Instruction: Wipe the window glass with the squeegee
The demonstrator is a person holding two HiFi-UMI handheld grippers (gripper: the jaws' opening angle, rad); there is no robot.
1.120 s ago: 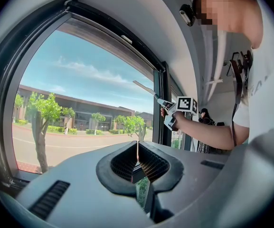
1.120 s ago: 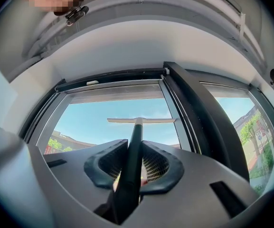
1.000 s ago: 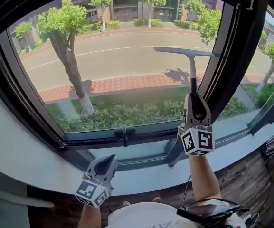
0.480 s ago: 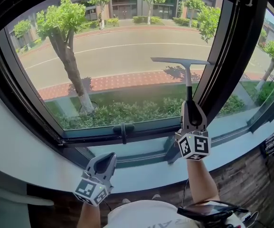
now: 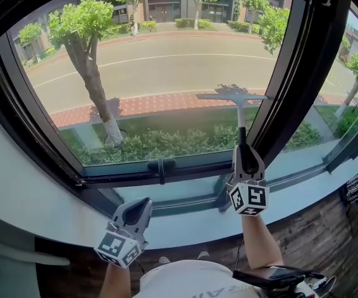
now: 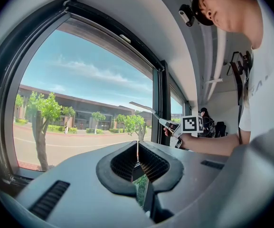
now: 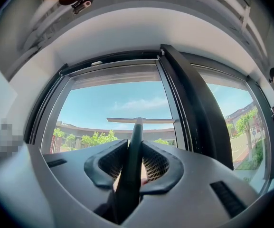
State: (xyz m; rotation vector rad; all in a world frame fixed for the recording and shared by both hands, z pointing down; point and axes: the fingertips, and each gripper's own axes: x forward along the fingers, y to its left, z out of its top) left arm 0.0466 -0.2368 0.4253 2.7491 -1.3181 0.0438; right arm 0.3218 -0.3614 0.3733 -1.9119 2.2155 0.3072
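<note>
A squeegee [image 5: 239,107] with a grey T-shaped blade and dark handle stands upright against the window glass [image 5: 154,73], its blade low on the right part of the pane. My right gripper [image 5: 246,151] is shut on the handle; in the right gripper view the squeegee [image 7: 136,127] runs up between the jaws to the blade. My left gripper [image 5: 139,207] hangs low at the sill, away from the glass, jaws closed on nothing. The left gripper view shows the shut gripper [image 6: 137,156] and, beyond it, the squeegee [image 6: 148,112] in the right gripper [image 6: 170,125].
A dark window frame post [image 5: 293,61] stands just right of the squeegee. A latch handle [image 5: 161,166] sits on the lower frame. The white sill [image 5: 185,225] runs below. A dark device [image 5: 278,278] lies at bottom right. A second person [image 6: 207,120] is seen far off.
The right gripper has pulled the squeegee straight down the glass; the blade dropped from upper-mid pane to near the lower part. The left gripper has stayed put.
</note>
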